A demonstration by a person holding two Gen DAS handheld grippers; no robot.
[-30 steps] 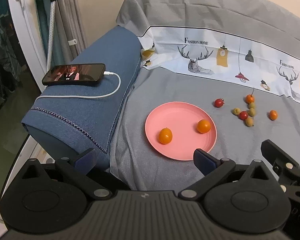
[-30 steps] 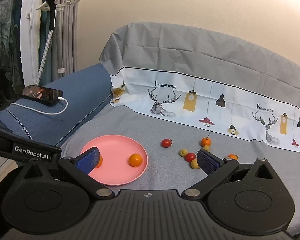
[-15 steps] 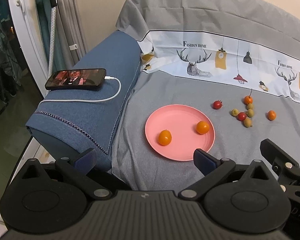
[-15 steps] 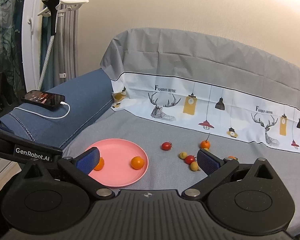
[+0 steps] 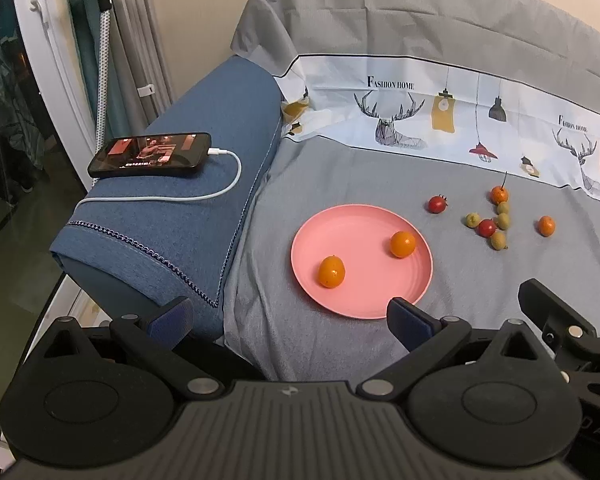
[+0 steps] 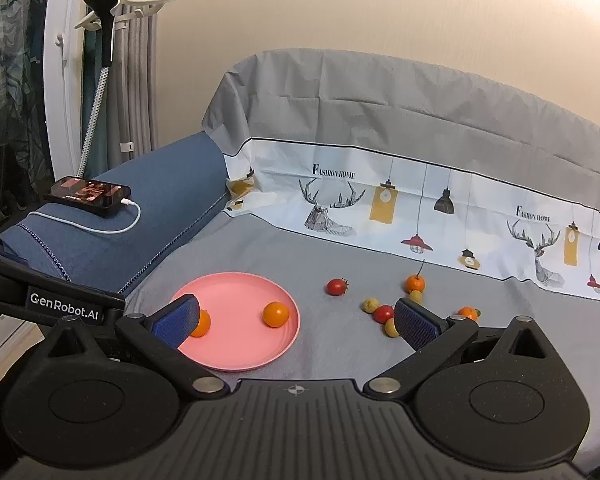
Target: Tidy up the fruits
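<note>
Both of your tongs have pulled up and back over the last second: the pink plate [image 5: 362,216] and the loose fruit sit lower and smaller in each wrist view than before. No fruit has moved in that time. Treat this as a retreat between picks, not a placement.

Left tongs [image 5: 288,316]: fingers apart, nothing between them, hovering above the near edge of the sofa seat [image 5: 340,168]. Right tongs [image 6: 296,316]: fingers apart, likewise empty, well above the seat.

Count on the plate: two orange fruits, one near the front left [image 5: 331,271] and one toward the right [image 5: 403,244], apart from each other.

Count off the plate, on the grey cover to the right (all well apart from the plate rim):
- red tomatoes: two, one alone [image 5: 437,204] and one inside the cluster [image 5: 487,227];
- orange fruits: two, one with a stem [image 5: 499,195] and one off to the far right [image 5: 546,225];
- small green fruits: four [image 5: 499,240], bunched together around the second red one.

Judgement: two of ten pieces are sorted; eight remain. The phone [image 5: 150,155] on the blue armrest plays no part.
</note>
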